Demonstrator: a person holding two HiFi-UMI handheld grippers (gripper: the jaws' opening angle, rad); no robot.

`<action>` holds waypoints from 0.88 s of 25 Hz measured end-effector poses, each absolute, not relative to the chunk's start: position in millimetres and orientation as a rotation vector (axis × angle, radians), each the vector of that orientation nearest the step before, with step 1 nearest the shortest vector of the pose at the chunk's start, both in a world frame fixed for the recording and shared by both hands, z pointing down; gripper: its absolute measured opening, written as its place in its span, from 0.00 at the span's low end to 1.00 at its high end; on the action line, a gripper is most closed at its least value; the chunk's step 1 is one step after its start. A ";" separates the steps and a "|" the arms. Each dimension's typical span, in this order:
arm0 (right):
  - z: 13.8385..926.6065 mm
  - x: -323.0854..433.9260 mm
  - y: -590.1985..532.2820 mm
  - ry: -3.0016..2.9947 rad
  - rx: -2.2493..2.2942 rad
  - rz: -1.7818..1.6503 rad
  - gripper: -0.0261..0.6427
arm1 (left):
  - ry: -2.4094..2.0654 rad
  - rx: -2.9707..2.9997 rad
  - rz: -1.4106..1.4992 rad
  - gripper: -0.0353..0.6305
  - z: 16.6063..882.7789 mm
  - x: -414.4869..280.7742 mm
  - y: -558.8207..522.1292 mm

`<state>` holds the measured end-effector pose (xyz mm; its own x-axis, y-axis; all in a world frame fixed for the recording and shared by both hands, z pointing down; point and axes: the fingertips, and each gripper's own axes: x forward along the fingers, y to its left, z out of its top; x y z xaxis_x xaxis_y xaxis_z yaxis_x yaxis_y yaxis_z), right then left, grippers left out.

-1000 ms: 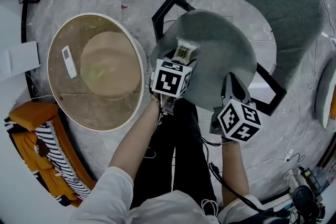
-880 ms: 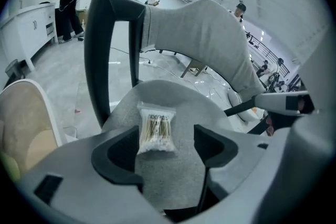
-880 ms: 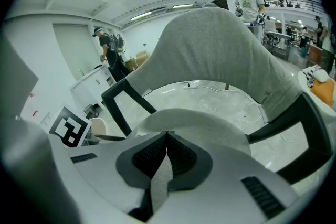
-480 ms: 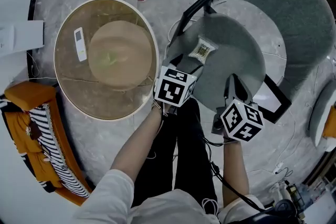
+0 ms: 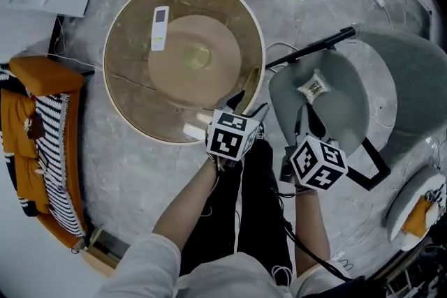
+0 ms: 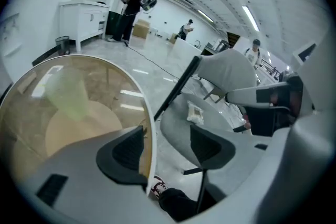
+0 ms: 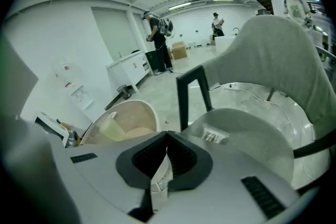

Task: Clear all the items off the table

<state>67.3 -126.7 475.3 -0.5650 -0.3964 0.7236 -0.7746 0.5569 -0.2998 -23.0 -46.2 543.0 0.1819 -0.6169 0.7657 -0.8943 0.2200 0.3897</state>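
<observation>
Far to the left of and beyond the left fingers, the remote [image 5: 160, 28] lies flat on the round glass counter [image 5: 129, 91]. Nearer them, about the counter's middle, stands a pale green translucent thing [image 5: 198, 56], perhaps a cup; neither is touched.

The left gripper [image 5: 248, 105] has swung away from the chair and now hangs over the counter's near rim. Its fingers stand apart with nothing between them, having just drawn in a little. A second ago they held the small packet above the seat.

The right gripper [image 5: 307, 123], just to the right of the left one, has its fingers closed on a thin pale piece [image 7: 160, 176]; what it is I cannot tell.

To the right of and beyond both sets of fingers, the packet [image 5: 313, 88] lies loose on the grey seat of the chair [image 5: 342, 115], well clear of the left fingers that carried it.

So one item looks delivered off the counter, and the task is partly done: the remote and the green thing are left. The empty left fingers seem best placed to go for the green thing, which lies closer to them than the remote.
</observation>
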 end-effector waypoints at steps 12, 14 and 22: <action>467.3 -85.8 -11.0 -2.287 0.453 0.594 0.08 | -1.900 1.079 0.068 0.34 522.3 -165.6 109.1; 466.5 -105.5 6.5 -2.291 0.368 0.554 0.08 | -1.943 1.023 0.013 0.31 518.9 -176.0 130.8; 460.1 -149.5 77.3 -2.289 0.165 0.463 0.07 | -2.047 0.894 -0.126 0.13 507.0 -195.9 204.9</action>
<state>-149.5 77.3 460.1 -0.6879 0.0247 0.7254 -0.2592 0.9251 -0.2774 -195.9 204.9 507.0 -0.3598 -0.6356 0.6830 -0.5472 0.7367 0.3973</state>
